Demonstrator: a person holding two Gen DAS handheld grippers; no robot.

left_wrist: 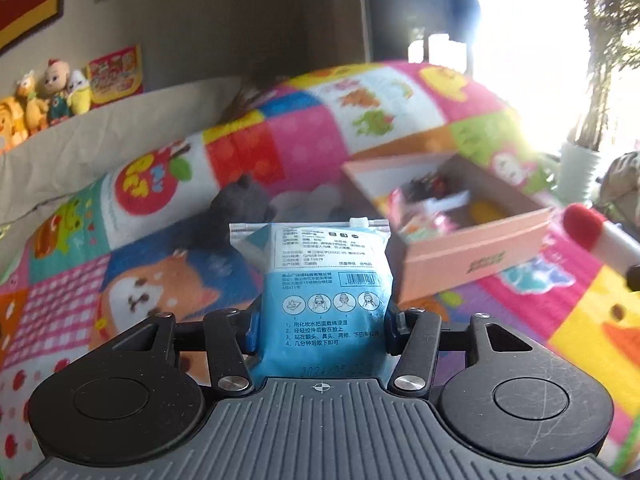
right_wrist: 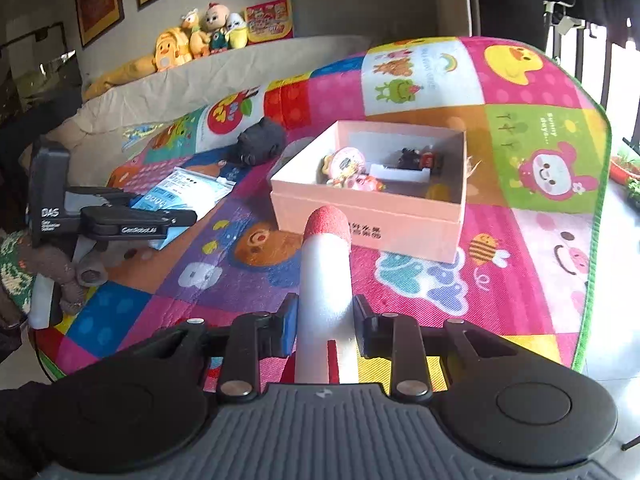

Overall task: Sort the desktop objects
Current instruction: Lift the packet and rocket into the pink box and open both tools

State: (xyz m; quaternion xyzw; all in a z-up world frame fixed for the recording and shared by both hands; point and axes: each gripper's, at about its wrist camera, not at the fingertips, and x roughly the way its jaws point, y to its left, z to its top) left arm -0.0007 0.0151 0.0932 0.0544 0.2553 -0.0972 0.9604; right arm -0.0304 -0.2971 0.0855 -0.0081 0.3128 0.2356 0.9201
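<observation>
In the left wrist view my left gripper (left_wrist: 322,328) is shut on a blue and white packet (left_wrist: 320,280), which stands upright between the blue pads. My right gripper (right_wrist: 326,320) is shut on a white foam stick with a red tip (right_wrist: 325,264) that points toward the pink box (right_wrist: 368,216). The open box holds several small toys. From the right wrist view, the left gripper (right_wrist: 176,216) is at far left with the packet (right_wrist: 184,188) in it. The stick's red tip (left_wrist: 582,226) shows at the right edge of the left view, beside the pink box (left_wrist: 472,252).
A colourful patchwork mat (right_wrist: 440,280) covers the surface, and its green edge (right_wrist: 592,240) runs down the right. A grey plush toy (right_wrist: 260,142) lies behind the box. A brown knitted toy (right_wrist: 60,276) sits at far left. Plush toys (right_wrist: 200,36) line the sofa back.
</observation>
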